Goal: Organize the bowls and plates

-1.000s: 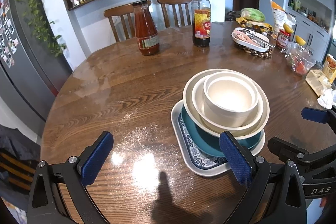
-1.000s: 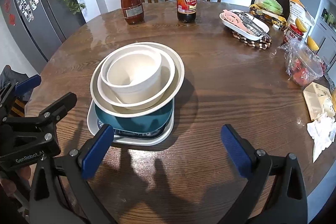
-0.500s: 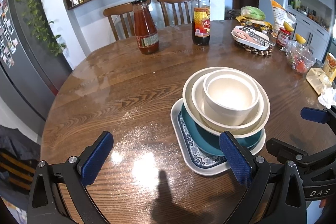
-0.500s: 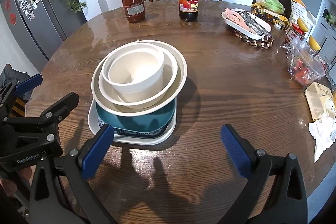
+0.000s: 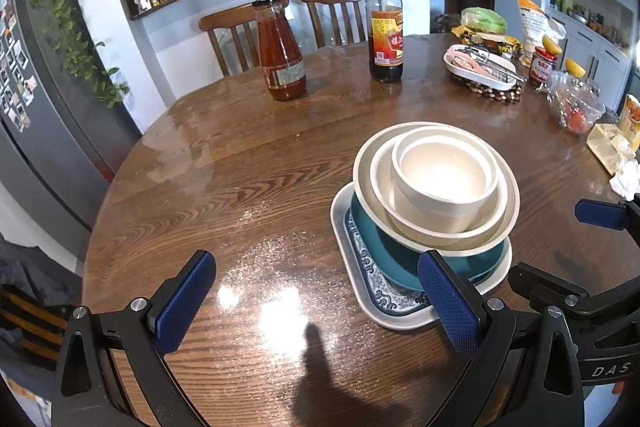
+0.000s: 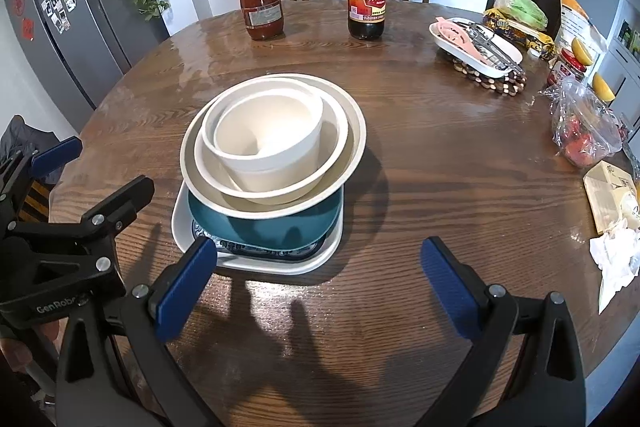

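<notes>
Round wooden table (image 5: 248,179) carries nested cream bowls (image 6: 272,135) on plates: rigid, slick, breakable, I judge. I'd pinch rims. Left gripper (image 5: 316,303) and right gripper (image 6: 316,283) gape wide, empty.

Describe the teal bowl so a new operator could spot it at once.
Find the dish stack near the front edge of the round wooden table. The teal bowl sits on the white patterned tray, under three nested cream bowls; it is the only coloured bowl there.

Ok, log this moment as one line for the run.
left gripper open, empty | right gripper open, empty | cream bowls nested on teal dish, white tray underneath
</notes>
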